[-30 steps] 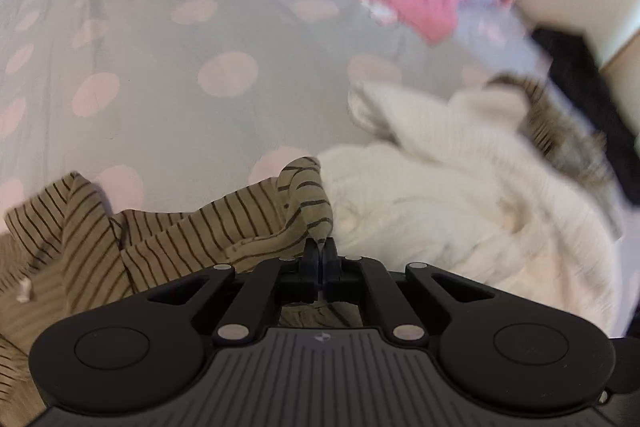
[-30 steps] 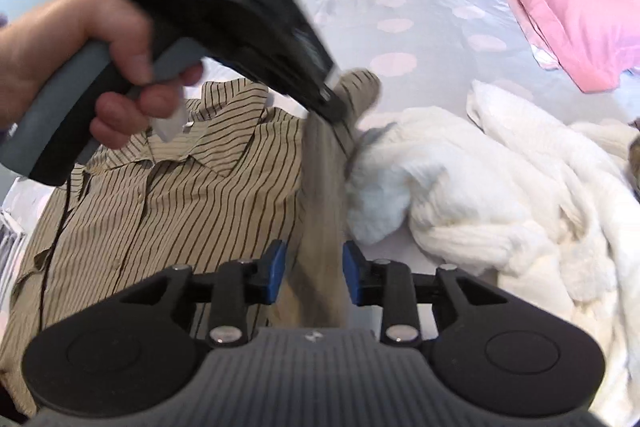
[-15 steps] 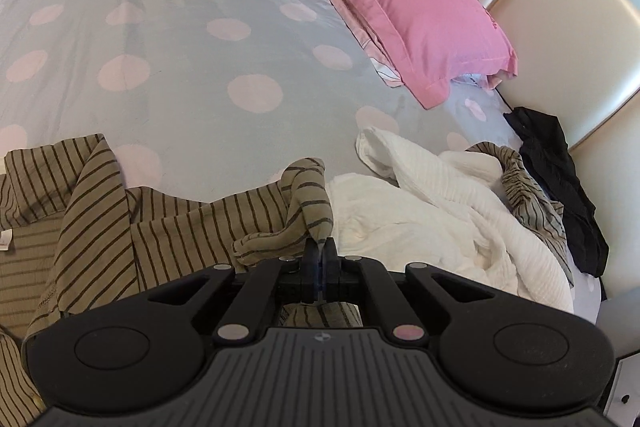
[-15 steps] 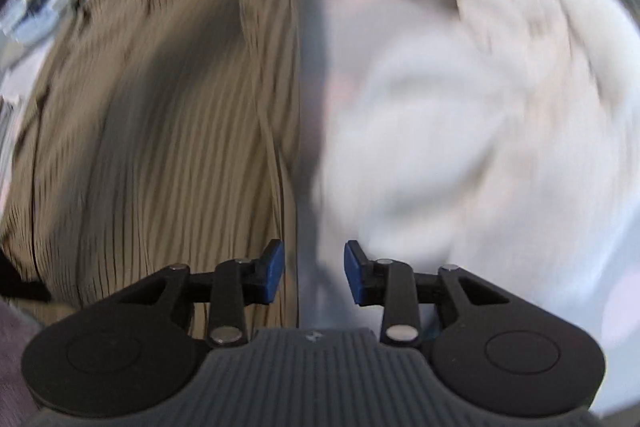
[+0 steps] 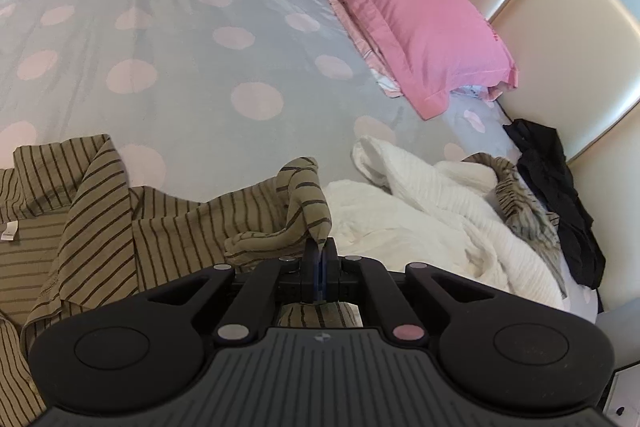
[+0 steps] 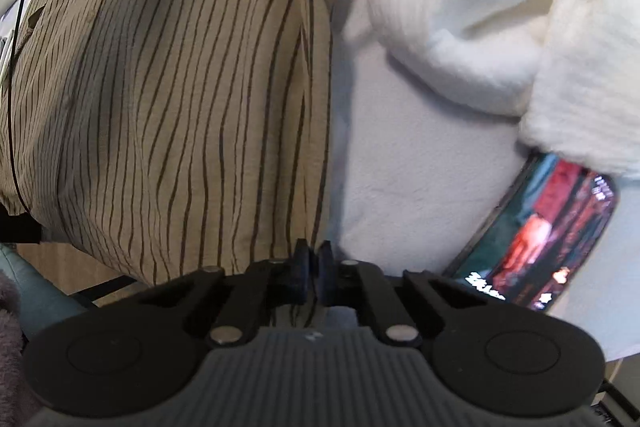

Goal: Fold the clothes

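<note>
**Two tools pinching one striped shirt**

The striped shirt is lying on the bed, right beside a heap of white clothes. The left tool is squeezed tight on a bunched bit of the shirt's edge, near the collar end. The right tool is nearly closed too, and I think it is pinching the shirt's long side edge lower down, though the cloth there is partly hidden behind the tool, so I am not sure.

To do this fold well, both tools should be lifting together and keeping the edge pulled straight between them. Then they should be carrying it across the shirt, away from the white heap, so nothing white gets dragged along. Laying it down slowly should keep it from wrinkling.

The left camera is showing the whole bed: the pink pillow, the headboard, a black garment and a furry striped thing by the heap. The right camera is showing none of that. It is looking straight down, and only there can you see a phone with its screen lit, lying partly under the white clothes, and a thin black cable at the shirt's far side.
</note>
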Tool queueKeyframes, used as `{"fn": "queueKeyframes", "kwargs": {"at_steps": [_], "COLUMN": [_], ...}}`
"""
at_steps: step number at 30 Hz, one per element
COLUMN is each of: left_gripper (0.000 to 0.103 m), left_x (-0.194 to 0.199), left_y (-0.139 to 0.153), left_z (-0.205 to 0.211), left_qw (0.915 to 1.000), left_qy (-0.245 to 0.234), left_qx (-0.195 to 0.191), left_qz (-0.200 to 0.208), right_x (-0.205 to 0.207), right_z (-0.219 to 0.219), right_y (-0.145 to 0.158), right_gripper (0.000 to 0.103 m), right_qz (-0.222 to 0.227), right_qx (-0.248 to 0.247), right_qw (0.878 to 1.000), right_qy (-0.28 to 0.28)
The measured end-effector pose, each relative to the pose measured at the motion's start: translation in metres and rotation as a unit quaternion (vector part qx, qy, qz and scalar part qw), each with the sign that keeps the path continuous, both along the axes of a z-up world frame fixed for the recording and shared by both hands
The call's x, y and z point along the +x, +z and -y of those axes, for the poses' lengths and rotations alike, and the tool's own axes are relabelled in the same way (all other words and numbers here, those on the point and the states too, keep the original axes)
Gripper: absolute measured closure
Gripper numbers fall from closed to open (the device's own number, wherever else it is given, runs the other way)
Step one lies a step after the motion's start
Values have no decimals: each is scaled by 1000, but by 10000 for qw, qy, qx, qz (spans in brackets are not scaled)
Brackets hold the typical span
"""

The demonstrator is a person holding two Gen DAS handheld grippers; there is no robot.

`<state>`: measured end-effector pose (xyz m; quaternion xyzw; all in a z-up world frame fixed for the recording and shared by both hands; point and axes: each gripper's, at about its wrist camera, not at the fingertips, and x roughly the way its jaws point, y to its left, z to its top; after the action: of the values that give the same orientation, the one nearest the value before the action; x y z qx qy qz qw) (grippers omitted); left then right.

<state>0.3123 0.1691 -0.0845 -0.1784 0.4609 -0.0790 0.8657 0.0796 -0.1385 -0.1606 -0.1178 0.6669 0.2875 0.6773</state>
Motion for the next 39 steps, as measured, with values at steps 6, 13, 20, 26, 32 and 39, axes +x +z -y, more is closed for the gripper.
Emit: {"fn": "queueKeyframes", "kwargs": {"at_steps": [6, 13, 20, 26, 32, 39], "left_gripper": [103, 103, 103, 103, 103, 103], "left_x": [-5, -23, -49, -81, -97, -87], "left_y": [13, -4, -32, -68, -111, -111], "left_z": [-12, -69, -124, -172, -201, -199], "left_qw": [9989, 9953, 9883, 9763, 9592, 9462], "left_qy": [-32, 402, 892, 1448, 1887, 1783], "left_qx": [-390, -789, -1121, -1526, -2045, -2616], "left_qz": [262, 386, 521, 506, 508, 667], "right_x": [-20, -45, -65, -72, -74, -76], "right_z": [9, -20, -54, -85, -117, -121], "right_y": [41, 70, 58, 42, 28, 25], "right_gripper": [99, 99, 99, 99, 99, 100], "right_qz": [258, 403, 288, 64, -105, -149], "right_qx": [177, 756, 1054, 1100, 1170, 1060], "right_qw": [9992, 9959, 9940, 9937, 9927, 9941], "right_qy": [-261, -285, 17, 208, 273, 188]}}
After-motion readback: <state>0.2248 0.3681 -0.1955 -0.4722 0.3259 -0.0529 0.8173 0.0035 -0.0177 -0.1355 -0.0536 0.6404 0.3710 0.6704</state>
